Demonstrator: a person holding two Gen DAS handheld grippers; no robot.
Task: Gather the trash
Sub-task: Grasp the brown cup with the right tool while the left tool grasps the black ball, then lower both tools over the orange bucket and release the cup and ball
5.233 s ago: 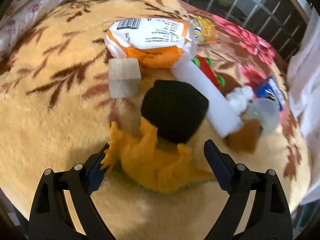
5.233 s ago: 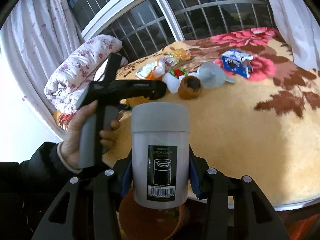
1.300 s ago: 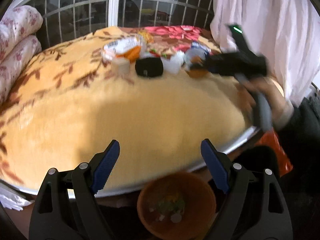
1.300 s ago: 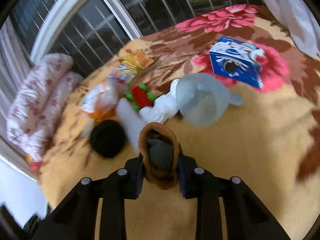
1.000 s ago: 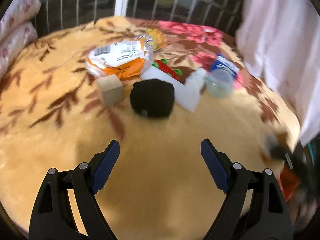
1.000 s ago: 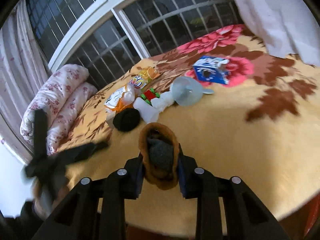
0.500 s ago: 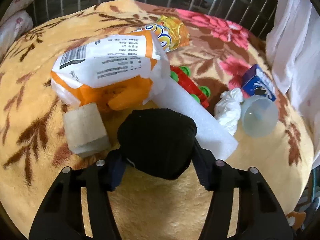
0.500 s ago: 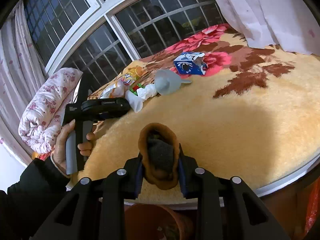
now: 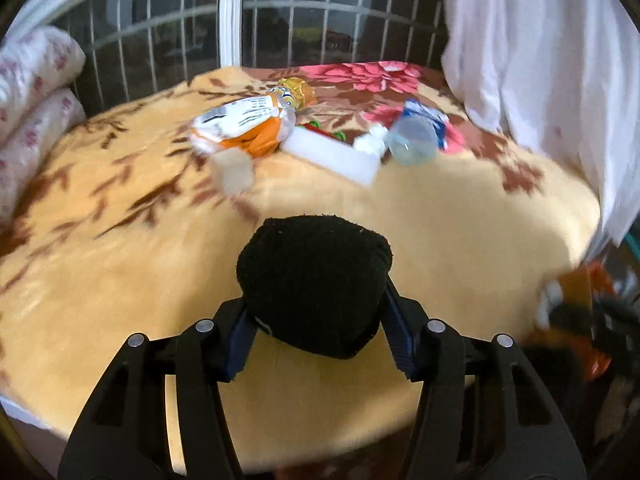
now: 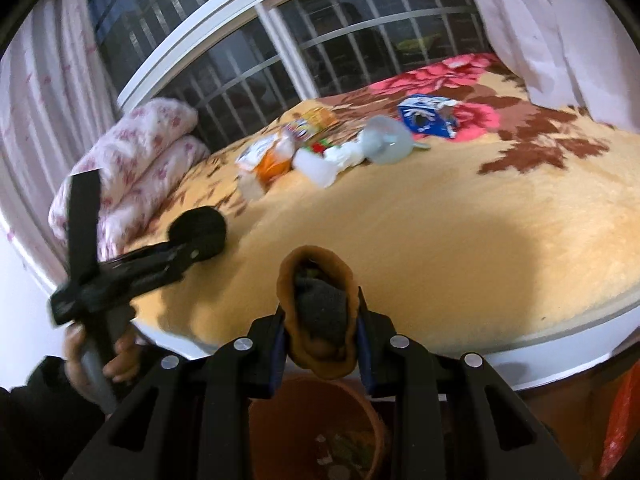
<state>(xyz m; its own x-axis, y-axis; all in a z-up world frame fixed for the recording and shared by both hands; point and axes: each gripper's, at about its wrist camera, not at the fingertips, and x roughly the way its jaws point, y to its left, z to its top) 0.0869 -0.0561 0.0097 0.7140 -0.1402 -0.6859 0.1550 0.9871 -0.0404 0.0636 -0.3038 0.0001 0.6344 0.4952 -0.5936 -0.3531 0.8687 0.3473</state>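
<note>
Left wrist view: left gripper (image 9: 318,334) clamping blue-padded fingers (image 9: 240,342) on a round black fuzzy fabric ball (image 9: 314,284), holding it lifted above the yellow plush floral blanket (image 9: 120,264). Lying farther back in a cluster: orange-and-white printed plastic packet (image 9: 244,126), pale wooden cube (image 9: 234,170), white foam block (image 9: 332,154), translucent bluish plastic funnel (image 9: 412,140).

Right wrist view: right gripper (image 10: 320,338) squeezing fingers (image 10: 278,348) on a brown felt pouch with grey lining (image 10: 320,312), hanging over the blanket's near edge, directly above a terracotta-coloured round pot (image 10: 320,432) holding scraps. Showing at left: the other gripper gripping the black ball, a hand (image 10: 100,356) wrapping its handle. Resting beyond: blue-and-white crumpled carton (image 10: 426,120).
</note>
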